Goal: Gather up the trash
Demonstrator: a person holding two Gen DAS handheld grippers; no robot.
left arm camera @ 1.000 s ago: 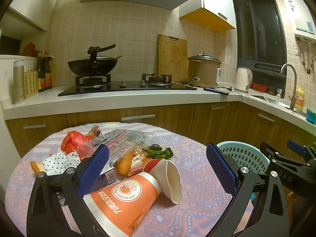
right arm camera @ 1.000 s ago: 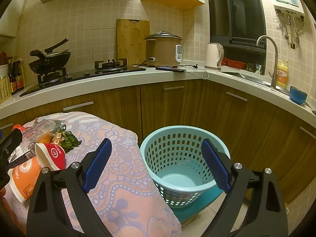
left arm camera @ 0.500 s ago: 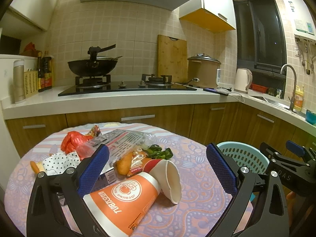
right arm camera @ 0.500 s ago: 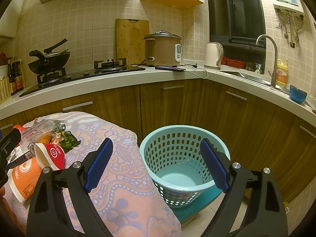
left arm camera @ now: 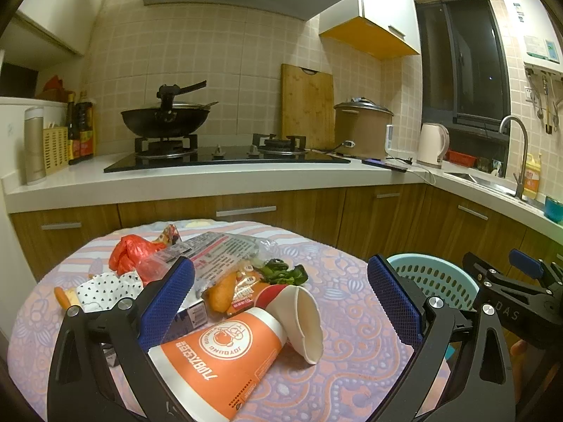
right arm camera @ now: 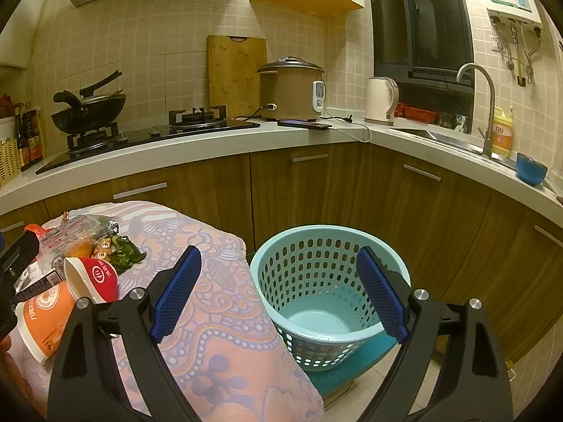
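Orange cup (left arm camera: 225,355) between spread left jaws

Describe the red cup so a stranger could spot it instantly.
Start at the round table with the patterned cloth. In the trash pile near its front edge lies a big orange cup; the red cup lies tipped beside it. It is smaller, red outside, white inside, mouth open toward the basket.

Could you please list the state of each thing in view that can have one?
left gripper: open, holding nothing.
right gripper: open, holding nothing.
orange cup: lying on its side on the table.
red cup: on its side, touching the orange cup.
teal basket: upright beside the table, no trash in it.
wok: on the burner, lidded.
rice cooker: lid closed, plugged in.
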